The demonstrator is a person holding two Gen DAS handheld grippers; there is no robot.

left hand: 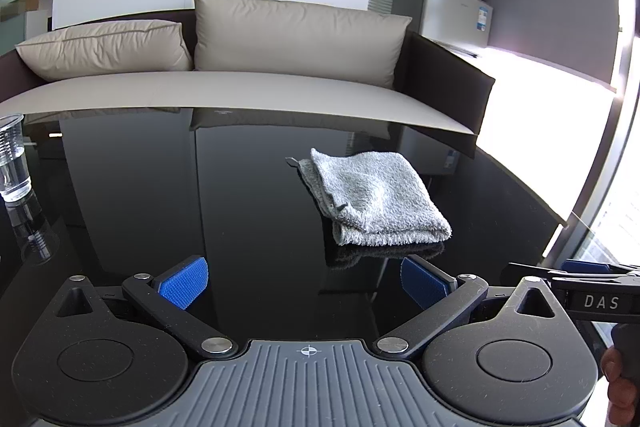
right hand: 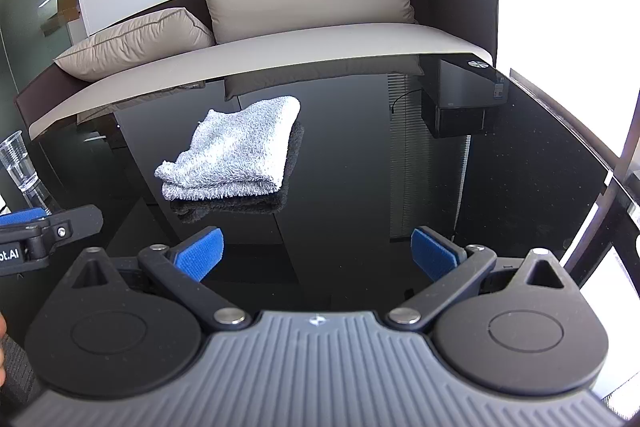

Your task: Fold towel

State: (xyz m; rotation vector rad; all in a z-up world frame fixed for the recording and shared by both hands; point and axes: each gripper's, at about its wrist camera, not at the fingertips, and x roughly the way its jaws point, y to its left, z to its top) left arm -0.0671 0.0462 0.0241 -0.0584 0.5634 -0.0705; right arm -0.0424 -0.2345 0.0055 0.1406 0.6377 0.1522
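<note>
1. Glossy black bench (left hand: 248, 195) fronts a beige sofa (left hand: 240, 91) with two cushions.
2. Far left, a clear plastic cup (left hand: 14, 159) stands holding water.
3. Left gripper (left hand: 304, 283) – fingers spread wide, empty.
4. Grey towel (left hand: 376, 199) lies folded mid-bench, ahead of both grippers, untouched.
5. Right gripper (right hand: 318, 253) – fingers likewise released.

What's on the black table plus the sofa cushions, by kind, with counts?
Towels: 1, the grey towel, folded, on the black table
Plastic cups: 1, the clear cup at the table's left edge
Cushions: 2, the flat cushion and the upright cushion
Hand-held grippers: 2, the left hand-held gripper and the right hand-held gripper, both open
Total: 6
</note>
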